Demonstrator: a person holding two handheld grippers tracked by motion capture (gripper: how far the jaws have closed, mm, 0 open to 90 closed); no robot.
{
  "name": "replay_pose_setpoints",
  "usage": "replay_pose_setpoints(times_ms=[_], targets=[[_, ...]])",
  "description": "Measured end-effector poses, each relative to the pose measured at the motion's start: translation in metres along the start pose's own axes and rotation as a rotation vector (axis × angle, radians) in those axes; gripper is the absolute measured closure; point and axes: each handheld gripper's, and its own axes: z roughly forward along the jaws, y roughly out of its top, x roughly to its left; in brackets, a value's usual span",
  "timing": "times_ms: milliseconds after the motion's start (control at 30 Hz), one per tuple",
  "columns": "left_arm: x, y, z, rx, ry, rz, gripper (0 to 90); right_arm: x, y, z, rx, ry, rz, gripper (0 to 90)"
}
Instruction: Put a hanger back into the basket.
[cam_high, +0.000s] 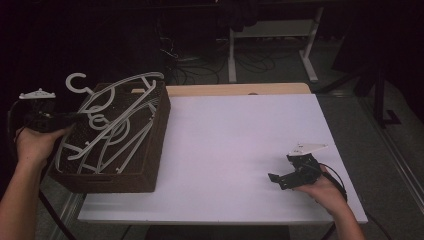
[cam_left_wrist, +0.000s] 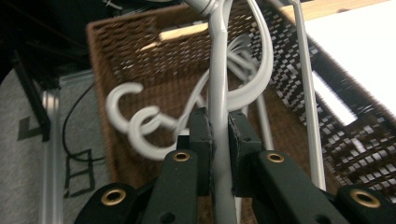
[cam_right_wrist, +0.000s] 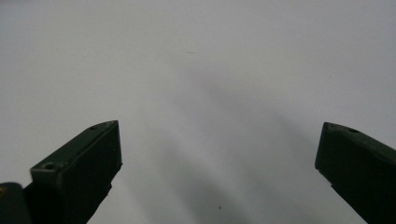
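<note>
The left gripper (cam_left_wrist: 219, 135) is clamped on a pale grey plastic hanger (cam_left_wrist: 219, 84), a slim rounded bar running straight ahead over the brown wicker basket (cam_left_wrist: 140, 51) of tangled hangers. The right gripper (cam_right_wrist: 219, 154) gapes wide, holding nothing, above the white counter (cam_right_wrist: 196, 70).

Honestly nothing readable here — no labels, brand names, numbers or signs that I can make out anywhere. The grey floor mat (cam_left_wrist: 28, 140) left of the wicker basket (cam_left_wrist: 154, 70) in the left gripper view has some dark boxy markings on it, but they're blurred and don't resolve into any letters or digits. The basket itself carries no tag or print — same for the white tabletop (cam_high: 240, 150) beside it.
</note>
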Motion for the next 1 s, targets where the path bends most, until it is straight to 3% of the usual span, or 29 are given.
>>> replay_pose_setpoints(times_ms=[200, 567, 633, 733, 800, 833, 1000], targets=[[0.006, -0.009, 0.01, 0.057, 0.035, 0.012, 82.4, 0.001, 0.001, 0.002, 0.008, -0.003, -0.003, 0.2], [-0.001, -0.006, 0.038, 0.117, 0.068, 0.052, 82.2, 0.002, 0.002, 0.004, 0.009, -0.003, -0.014, 0.2], [-0.002, -0.006, 0.044, 0.13, 0.09, 0.064, 82.1, 0.002, 0.002, 0.004, 0.009, -0.004, -0.014, 0.2], [0.006, -0.011, 0.046, 0.129, 0.054, 0.015, 80.9, 0.002, 0.002, 0.003, 0.006, -0.003, -0.013, 0.2], [0.008, -0.015, 0.048, 0.154, 0.066, 0.011, 67.0, 0.002, 0.002, 0.003, 0.006, -0.002, -0.009, 0.2], [0.009, -0.016, 0.048, 0.14, 0.063, 0.002, 59.2, 0.002, 0.002, 0.003, 0.006, -0.003, -0.009, 0.2], [0.004, -0.015, 0.043, 0.092, -0.002, -0.025, 51.0, 0.002, 0.003, 0.003, 0.008, 0.0, -0.013, 0.2]])
